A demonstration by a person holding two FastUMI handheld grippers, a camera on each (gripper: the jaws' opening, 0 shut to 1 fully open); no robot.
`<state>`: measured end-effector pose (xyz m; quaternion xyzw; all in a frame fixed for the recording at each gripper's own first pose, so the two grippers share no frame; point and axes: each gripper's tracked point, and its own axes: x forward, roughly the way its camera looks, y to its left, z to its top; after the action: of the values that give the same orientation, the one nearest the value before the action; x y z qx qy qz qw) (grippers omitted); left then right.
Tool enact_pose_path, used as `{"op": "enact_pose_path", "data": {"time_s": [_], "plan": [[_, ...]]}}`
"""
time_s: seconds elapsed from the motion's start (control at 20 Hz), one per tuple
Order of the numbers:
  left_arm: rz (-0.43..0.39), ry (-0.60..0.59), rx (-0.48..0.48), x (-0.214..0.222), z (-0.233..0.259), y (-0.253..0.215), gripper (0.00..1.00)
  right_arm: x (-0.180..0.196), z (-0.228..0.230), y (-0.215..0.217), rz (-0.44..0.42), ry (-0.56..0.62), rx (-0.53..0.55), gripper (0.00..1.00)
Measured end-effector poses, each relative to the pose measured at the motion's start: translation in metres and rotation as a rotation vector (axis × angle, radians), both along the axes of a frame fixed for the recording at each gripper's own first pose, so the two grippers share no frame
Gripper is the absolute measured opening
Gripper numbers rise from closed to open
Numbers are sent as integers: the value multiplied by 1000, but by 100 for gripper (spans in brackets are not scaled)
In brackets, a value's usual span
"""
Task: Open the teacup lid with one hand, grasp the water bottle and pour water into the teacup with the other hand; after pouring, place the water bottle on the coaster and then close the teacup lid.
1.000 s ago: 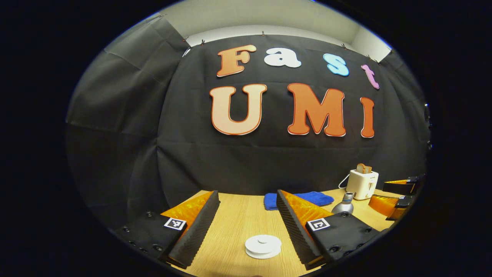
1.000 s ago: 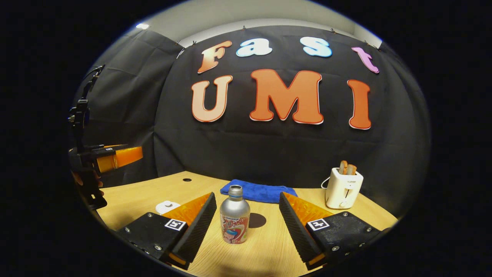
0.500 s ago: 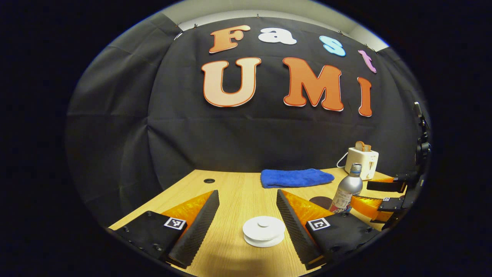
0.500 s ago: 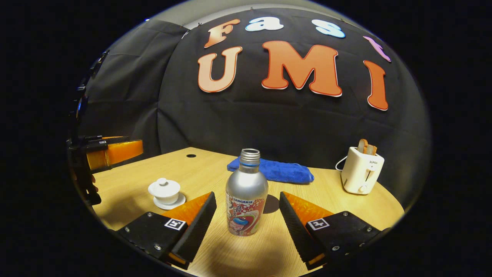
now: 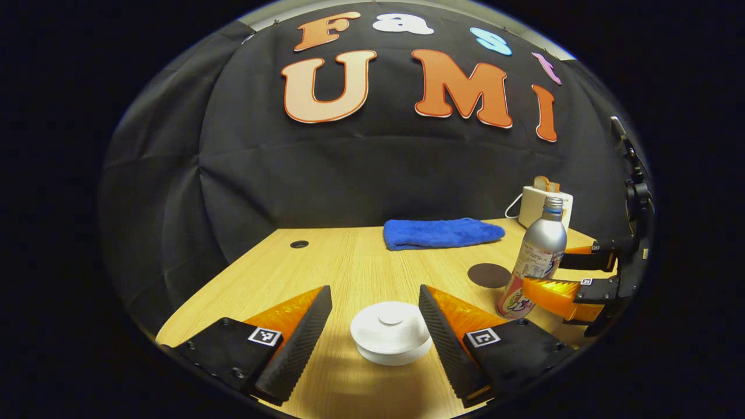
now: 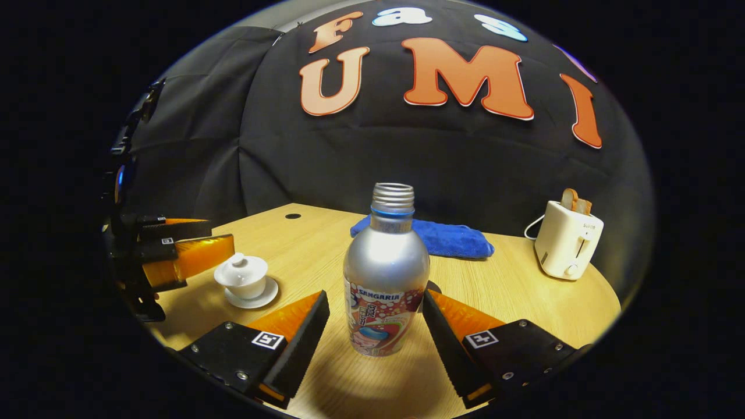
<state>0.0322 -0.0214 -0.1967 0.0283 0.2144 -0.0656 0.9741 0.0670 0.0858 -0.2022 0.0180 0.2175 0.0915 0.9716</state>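
Both tongs stand released: left tongs (image 5: 375,302) straddle the fragile lid (image 5: 391,326); right tongs (image 6: 375,308) flank the smooth, likely slippery bottle (image 6: 386,279), best gripped mid-body.

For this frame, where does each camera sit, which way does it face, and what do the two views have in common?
Left gripper view: rides the left gripper, low over the table, facing the lidded teacup between its open fingers; the right gripper flanks the water bottle at right.
Right gripper view: rides the right gripper, facing the water bottle between its open fingers; the left gripper is beside the teacup.
Shared: teacup, bottle, blue towel, toaster, table.
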Motion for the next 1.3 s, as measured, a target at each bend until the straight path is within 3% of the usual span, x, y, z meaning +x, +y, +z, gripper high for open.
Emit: {"op": "enact_pose_path", "data": {"time_s": [0.15,0.25,0.3,0.35,0.4,0.45,0.65,0.85,0.95,1.05,1.1,1.15,1.3], "plan": [[-8,45,33,5,-19,-2,99,3,-9,-4,3,21,-7,92],[-15,57,50,7,-25,-1,93,5,-15,-3,10,37,-7,88],[-17,57,56,7,-27,-1,97,5,-18,-2,15,45,-7,88],[-24,62,61,8,-28,-2,89,5,-20,-1,21,53,-8,86],[-32,60,65,8,-28,-4,89,6,-22,0,26,60,-10,85],[-37,59,70,10,-28,-7,80,5,-24,1,29,64,-13,83],[-49,62,88,14,-30,-12,63,5,-27,1,39,77,-10,83],[-37,54,90,20,-28,-10,36,5,-25,1,44,81,-6,82],[-33,54,84,20,-28,-11,32,5,-26,2,45,86,-5,81],[-27,43,68,21,-26,-10,37,6,-25,2,44,95,0,80],[-23,36,62,20,-25,-10,32,5,-25,2,45,98,-1,79],[-16,20,56,21,-20,-9,37,6,-24,2,46,101,-7,79],[-2,-16,42,22,-7,-4,32,5,-21,-1,51,104,-47,78]]}}
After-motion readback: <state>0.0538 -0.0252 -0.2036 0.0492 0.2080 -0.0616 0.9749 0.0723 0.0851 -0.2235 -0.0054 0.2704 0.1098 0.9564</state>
